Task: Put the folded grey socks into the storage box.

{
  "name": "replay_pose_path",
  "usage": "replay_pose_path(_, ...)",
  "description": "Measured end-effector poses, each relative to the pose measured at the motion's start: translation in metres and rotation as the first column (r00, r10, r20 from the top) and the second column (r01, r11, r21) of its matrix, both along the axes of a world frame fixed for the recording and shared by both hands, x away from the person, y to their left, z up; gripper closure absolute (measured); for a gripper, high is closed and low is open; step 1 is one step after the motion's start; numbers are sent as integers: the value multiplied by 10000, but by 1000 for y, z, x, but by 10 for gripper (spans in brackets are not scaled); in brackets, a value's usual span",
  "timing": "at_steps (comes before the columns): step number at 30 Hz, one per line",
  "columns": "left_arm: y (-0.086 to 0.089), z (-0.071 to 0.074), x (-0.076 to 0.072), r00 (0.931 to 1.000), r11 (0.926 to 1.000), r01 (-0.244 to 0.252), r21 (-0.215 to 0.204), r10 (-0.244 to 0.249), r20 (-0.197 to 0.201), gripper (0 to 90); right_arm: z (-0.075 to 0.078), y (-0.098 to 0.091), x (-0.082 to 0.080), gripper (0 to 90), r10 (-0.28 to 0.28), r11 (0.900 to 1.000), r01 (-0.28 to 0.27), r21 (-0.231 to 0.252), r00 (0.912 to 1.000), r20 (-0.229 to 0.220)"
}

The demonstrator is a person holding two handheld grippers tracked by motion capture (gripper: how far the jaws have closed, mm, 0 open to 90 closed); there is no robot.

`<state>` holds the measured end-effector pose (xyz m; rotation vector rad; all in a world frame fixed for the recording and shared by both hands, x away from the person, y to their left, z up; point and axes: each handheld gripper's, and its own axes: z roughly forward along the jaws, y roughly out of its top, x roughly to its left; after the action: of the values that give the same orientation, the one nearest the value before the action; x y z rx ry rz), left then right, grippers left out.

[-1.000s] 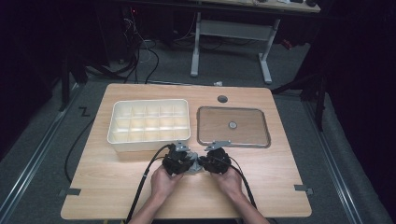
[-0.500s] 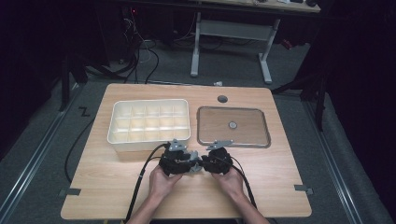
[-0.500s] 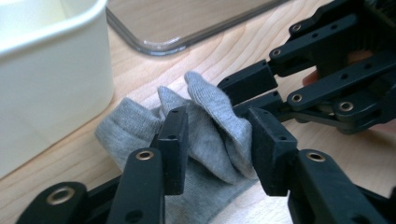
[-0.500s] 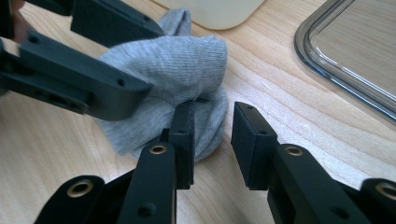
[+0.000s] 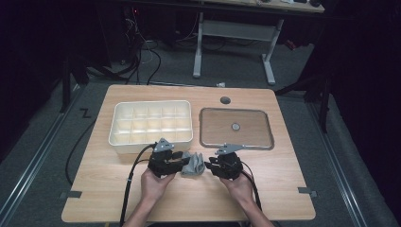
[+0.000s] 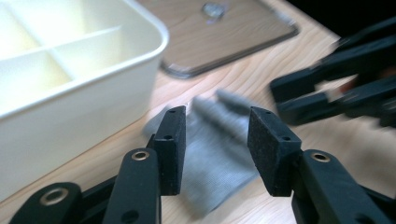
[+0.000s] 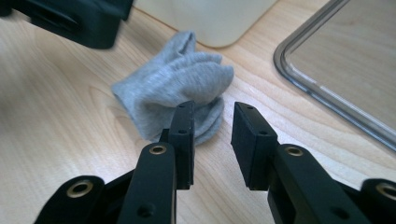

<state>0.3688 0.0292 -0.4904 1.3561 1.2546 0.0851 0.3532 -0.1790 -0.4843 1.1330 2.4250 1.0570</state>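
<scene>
No readable text, label or number — none anywhere

**Looks like a robotics lab data-collection setup**

Pretty sure it's a lab or test room, not a home. A lone wooden table [image 5: 189, 198] sits lit in a dark room on grey carpet. At 12 o'clock there's a metal-legged workbench [image 5: 234, 42], at 11 a tangle of cables [image 5: 142, 56]. Floor rails [image 5: 33, 161] run past at 9.

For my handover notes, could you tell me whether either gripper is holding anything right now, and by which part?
Nothing is held. The left gripper and right gripper both stand open, and the folded grey sock lies loose on the table.
</scene>
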Motion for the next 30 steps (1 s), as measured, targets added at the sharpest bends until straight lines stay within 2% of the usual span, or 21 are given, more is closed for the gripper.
replay_pose_path(2,2,-8,3,9997,9997,-153,212,157,-173,553,4,2,-4,703,53,9999,-50,-122,9996,259)
replay_pose_path(5,2,-18,6,9989,9990,-262,364,275,-379,538,9,7,-7,703,222,9997,-217,-132,9991,366)
replay_pose_path(10,-3,-25,5,9986,9977,-344,579,367,-384,517,19,22,-6,703,539,9985,-532,-140,9972,516)
replay_pose_path(13,-4,-25,5,9986,9978,-347,573,369,-367,512,22,32,-4,702,687,9975,-675,-212,9959,591)
replay_pose_path(21,-8,-27,3,9990,9979,-240,601,262,-364,508,8,41,11,688,445,9976,-450,-535,9990,-99)
replay_pose_path(27,-9,-27,2,9992,9982,-222,559,240,-326,505,1,39,12,832,455,9956,-483,-808,9983,-370)
replay_pose_path(30,-10,-27,1,9991,9983,-246,526,263,-330,504,-2,36,11,878,499,9953,-522,-813,9983,-298)
